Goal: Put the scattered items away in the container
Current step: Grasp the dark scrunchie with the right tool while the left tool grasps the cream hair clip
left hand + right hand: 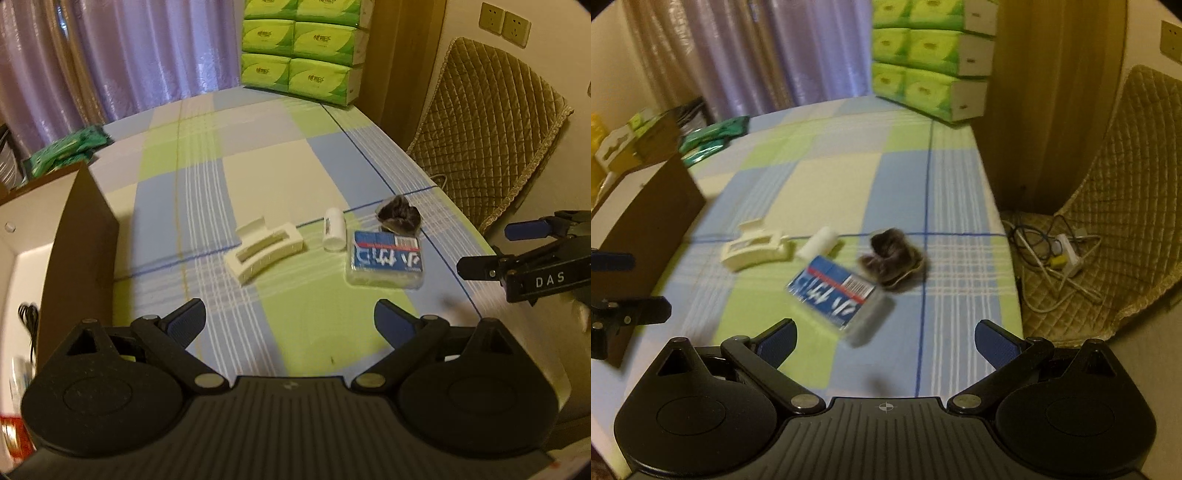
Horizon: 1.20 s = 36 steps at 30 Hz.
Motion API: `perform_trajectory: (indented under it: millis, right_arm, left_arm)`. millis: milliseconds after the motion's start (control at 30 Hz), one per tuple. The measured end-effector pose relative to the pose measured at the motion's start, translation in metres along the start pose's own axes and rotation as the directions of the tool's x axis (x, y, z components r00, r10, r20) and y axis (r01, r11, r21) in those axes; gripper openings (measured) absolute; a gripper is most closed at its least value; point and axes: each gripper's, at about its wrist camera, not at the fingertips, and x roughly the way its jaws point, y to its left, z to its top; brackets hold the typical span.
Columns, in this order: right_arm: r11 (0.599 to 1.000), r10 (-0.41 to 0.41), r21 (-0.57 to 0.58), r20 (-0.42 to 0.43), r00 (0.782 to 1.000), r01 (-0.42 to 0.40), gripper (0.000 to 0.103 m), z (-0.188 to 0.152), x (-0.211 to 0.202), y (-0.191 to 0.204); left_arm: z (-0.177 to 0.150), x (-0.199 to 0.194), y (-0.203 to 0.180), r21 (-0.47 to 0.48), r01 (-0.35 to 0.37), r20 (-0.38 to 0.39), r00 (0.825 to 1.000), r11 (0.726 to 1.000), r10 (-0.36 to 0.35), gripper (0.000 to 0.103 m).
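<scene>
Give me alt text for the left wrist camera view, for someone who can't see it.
An open left gripper hovers over a checked tablecloth with four loose items ahead: a cream hair claw clip, a small white tube, a blue tissue pack and a dark furry scrunchie. A cardboard box stands left; the right gripper enters from the right.
</scene>
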Motion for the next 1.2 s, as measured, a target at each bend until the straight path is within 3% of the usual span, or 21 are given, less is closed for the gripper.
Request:
perform_trajectory:
  millis: [133,400,733,867,1067,1133,1200]
  right_arm:
    - [1.000,-0.023,0.019,0.000,1.000,0.023,0.097,0.012,0.017,-0.005]
    - [0.995,-0.050,0.090,-0.019,0.999,0.052,0.075,0.034,0.055,-0.016]
    - [0.993,-0.044,0.103,-0.080,0.996,0.052,0.056,0.046,0.097,-0.020]
    - [0.994,0.015,0.111,-0.100,0.995,-0.004,0.035,0.046,0.100,-0.026]
    - [0.991,0.036,0.129,-0.108,0.993,-0.022,0.032,0.047,0.097,-0.037]
    - [0.990,0.039,0.139,-0.109,0.993,-0.023,0.032,0.046,0.095,-0.039]
    - [0.989,0.045,0.143,-0.111,0.993,-0.028,0.032,0.045,0.093,-0.041]
  left_arm:
    - [0.016,0.020,0.005,0.026,-0.005,-0.007,1.000,1.000,0.005,0.095]
    - [0.039,0.065,0.015,0.072,0.010,-0.036,0.999,0.997,-0.007,0.090]
    - [0.049,0.104,0.026,0.136,0.045,-0.086,0.996,0.990,-0.034,0.083]
    - [0.051,0.116,0.026,0.177,0.061,-0.095,0.994,0.982,-0.045,0.083]
    - [0.053,0.131,0.022,0.273,0.082,-0.094,0.994,0.959,-0.058,0.081]
    - [0.053,0.137,0.021,0.298,0.095,-0.101,0.993,0.950,-0.068,0.075]
    - [0.052,0.142,0.022,0.312,0.109,-0.117,0.990,0.944,-0.076,0.063]
